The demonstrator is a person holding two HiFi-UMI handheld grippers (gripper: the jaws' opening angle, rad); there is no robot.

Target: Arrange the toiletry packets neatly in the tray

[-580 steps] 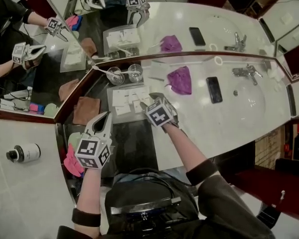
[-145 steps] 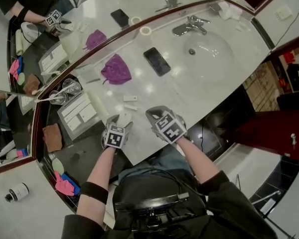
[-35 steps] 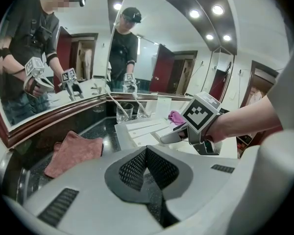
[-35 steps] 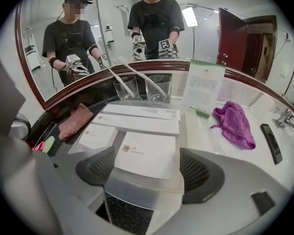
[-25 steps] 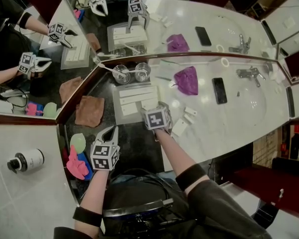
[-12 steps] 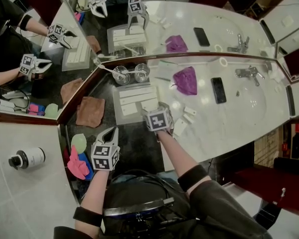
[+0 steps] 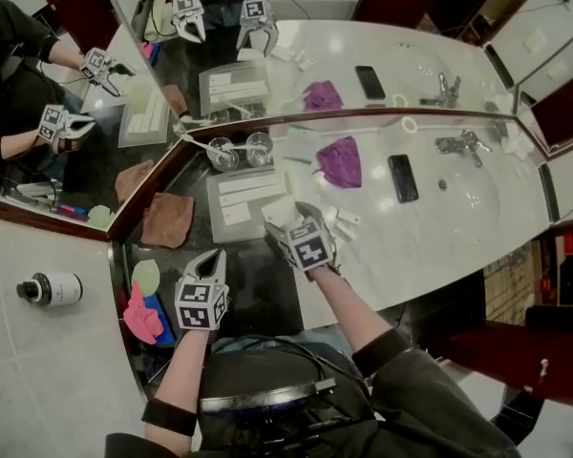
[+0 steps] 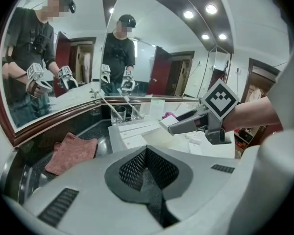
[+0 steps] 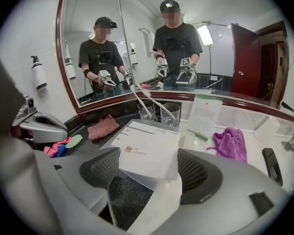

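Observation:
A clear tray (image 7: 213, 208) with several white packets laid in rows sits on the dark counter by the mirror corner. My right gripper (image 7: 288, 219) hovers at the tray's near right corner, shut on a flat white toiletry packet (image 9: 149, 153) that spans the space between its jaws (image 9: 149, 175). The left gripper view shows that packet (image 8: 169, 122) at the right gripper's tip, above the tray (image 8: 118, 137). My left gripper (image 7: 210, 259) hangs shut and empty over the dark counter, nearer me than the tray (image 8: 147, 168).
Two glasses with toothbrushes (image 7: 237, 151) stand behind the tray. A brown cloth (image 7: 167, 219) lies to its left, coloured items (image 7: 143, 303) nearer me. On the white counter lie loose small packets (image 7: 344, 219), a purple cloth (image 7: 336, 160), a phone (image 7: 399, 177) and the sink (image 7: 468, 194).
My right gripper has risen off the counter with the white packet in its jaws and turned a little. My left gripper has shifted slightly and stays shut.

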